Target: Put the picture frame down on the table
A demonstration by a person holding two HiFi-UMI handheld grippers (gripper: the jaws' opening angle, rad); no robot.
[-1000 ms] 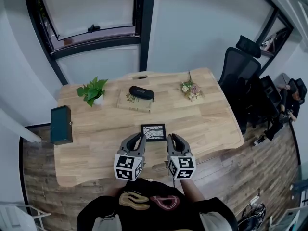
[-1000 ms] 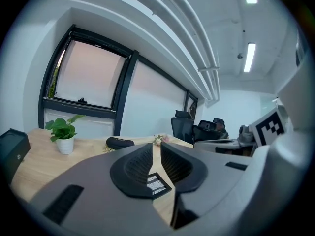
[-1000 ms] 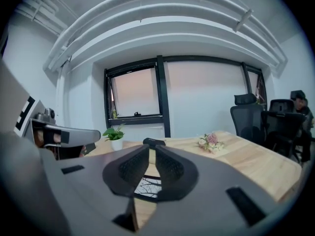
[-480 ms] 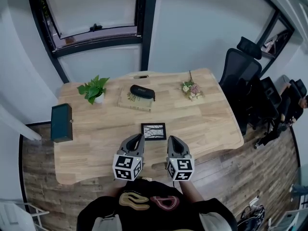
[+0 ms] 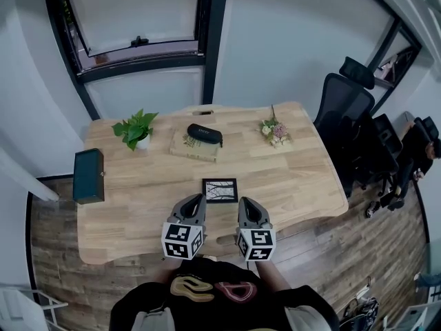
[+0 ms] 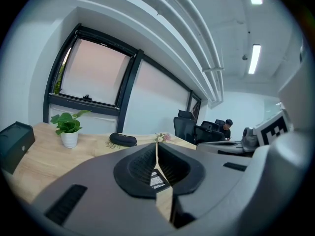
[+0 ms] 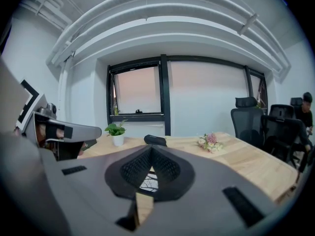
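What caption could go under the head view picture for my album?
Left tool and right tool, both shut and empty, point at the picture frame on the wooden table.

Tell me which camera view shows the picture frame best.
Head view: the picture frame lies whole and uncovered on the table. Each gripper view shows only a sliver of it through the hole behind its shut jaws.

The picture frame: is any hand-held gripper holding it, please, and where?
No: left hand-held gripper and right hand-held gripper just closed empty; picture frame lies free.
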